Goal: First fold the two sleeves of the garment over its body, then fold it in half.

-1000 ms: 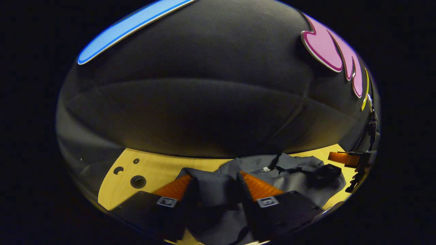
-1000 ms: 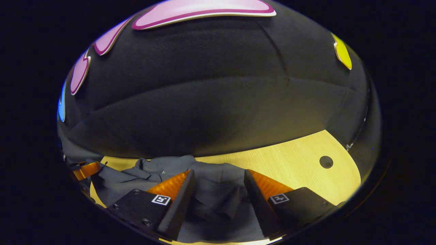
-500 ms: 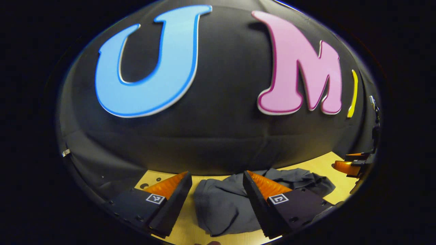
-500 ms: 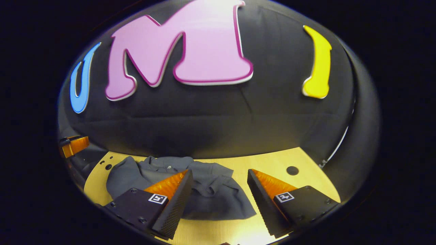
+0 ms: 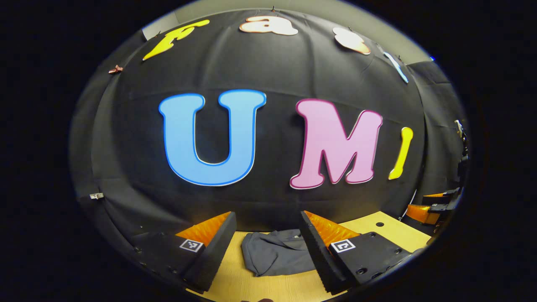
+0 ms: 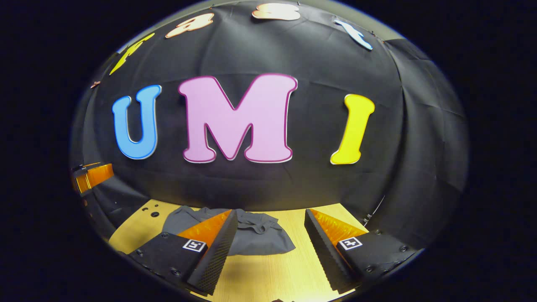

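A dark grey garment (image 5: 275,253) lies folded in a compact bundle on the light wooden table (image 5: 268,287), close to the black back wall. In the left gripper view my left gripper (image 5: 267,251) stands open, raised well back from the cloth, with nothing between its fingers. The right gripper view has the same garment (image 6: 256,237) ahead and slightly left, its collar side toward the wall. My right gripper (image 6: 268,247) is open too and holds nothing. The right gripper (image 5: 436,205) appears at the far right edge of the left gripper view, and the left gripper (image 6: 90,176) at the far left edge of the right gripper view.
The table (image 6: 268,272) has round holes near its left corner (image 6: 154,214) and one at its right side (image 5: 379,224). The black cloth wall rises straight behind the table. Bare wood lies between the garment and the near edge.
Both grippers let go of the garment, lifted and drew back from it. The cloth now lies smaller and farther off, and far more of the back wall is in sight.
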`<state>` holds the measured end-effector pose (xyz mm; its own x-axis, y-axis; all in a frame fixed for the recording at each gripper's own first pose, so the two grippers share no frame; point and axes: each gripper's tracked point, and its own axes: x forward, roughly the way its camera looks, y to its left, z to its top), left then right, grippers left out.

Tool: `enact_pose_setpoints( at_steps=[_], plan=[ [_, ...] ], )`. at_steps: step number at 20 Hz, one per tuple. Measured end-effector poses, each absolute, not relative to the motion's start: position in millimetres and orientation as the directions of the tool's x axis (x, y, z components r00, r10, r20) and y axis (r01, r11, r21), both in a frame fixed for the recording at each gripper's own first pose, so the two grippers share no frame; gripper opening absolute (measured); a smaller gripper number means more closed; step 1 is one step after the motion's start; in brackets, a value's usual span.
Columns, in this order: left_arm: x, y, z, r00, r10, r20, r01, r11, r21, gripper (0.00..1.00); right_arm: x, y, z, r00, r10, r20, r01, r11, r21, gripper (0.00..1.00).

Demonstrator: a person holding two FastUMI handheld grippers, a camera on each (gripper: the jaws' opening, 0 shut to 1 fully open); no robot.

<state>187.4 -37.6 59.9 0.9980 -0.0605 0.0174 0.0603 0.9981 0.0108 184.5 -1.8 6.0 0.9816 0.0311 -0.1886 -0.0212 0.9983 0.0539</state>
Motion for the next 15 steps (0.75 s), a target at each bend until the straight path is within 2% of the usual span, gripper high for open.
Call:
enact_pose_setpoints(
  at_steps=[8, 15],
  plan=[
    [82.6, -65.2, 50.9, 0.992, -0.124, 0.036, 0.123, 0.992, 0.022, 0.95, 60.0, 0.9, 38.9, 0.993, 0.005, -0.120, 0.000, 0.999, 0.041, 0.98],
    [53.1, -69.6, 36.9, 0.990, -0.133, 0.046, 0.133, 0.991, 0.003, 0.95, 13.0, -18.3, 38.3, 0.994, -0.033, -0.109, 0.041, 0.997, 0.067, 0.99]
  ],
)
